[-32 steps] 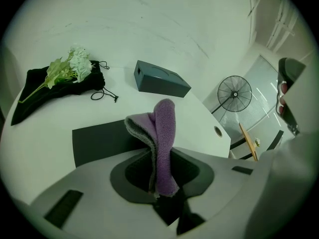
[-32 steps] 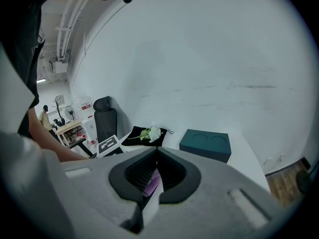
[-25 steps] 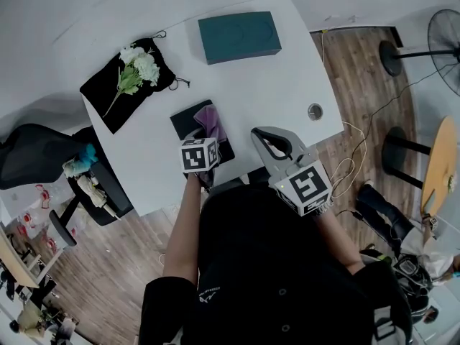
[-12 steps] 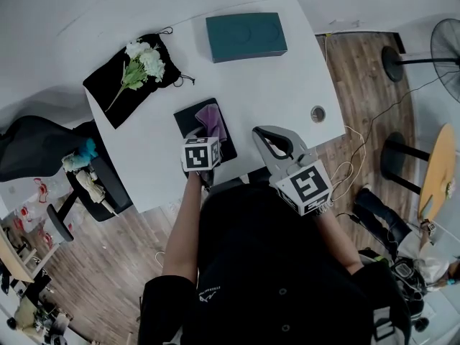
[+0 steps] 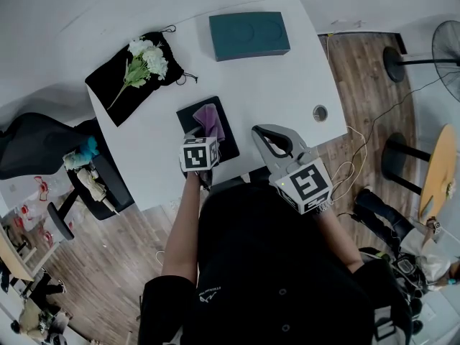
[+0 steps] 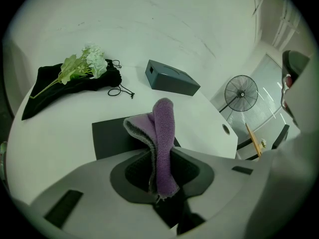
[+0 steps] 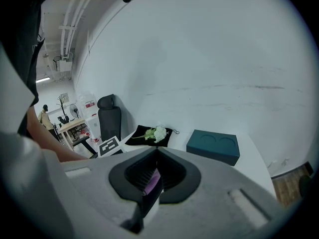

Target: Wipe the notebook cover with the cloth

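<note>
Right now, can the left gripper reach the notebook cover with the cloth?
Probably yes: the left gripper, shut on the cloth, hangs right at the notebook with nothing between; the right gripper sits aside.

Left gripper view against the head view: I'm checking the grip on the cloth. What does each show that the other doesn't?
Only the left gripper view shows the left gripper's jaws shut on the purple cloth, which stands up folded between them. Only the head view shows the right gripper near the table's front edge, the person's forearm and the wooden floor. Both show the black notebook below the cloth, the flowers on a black bag and the teal box on the white table.
</note>
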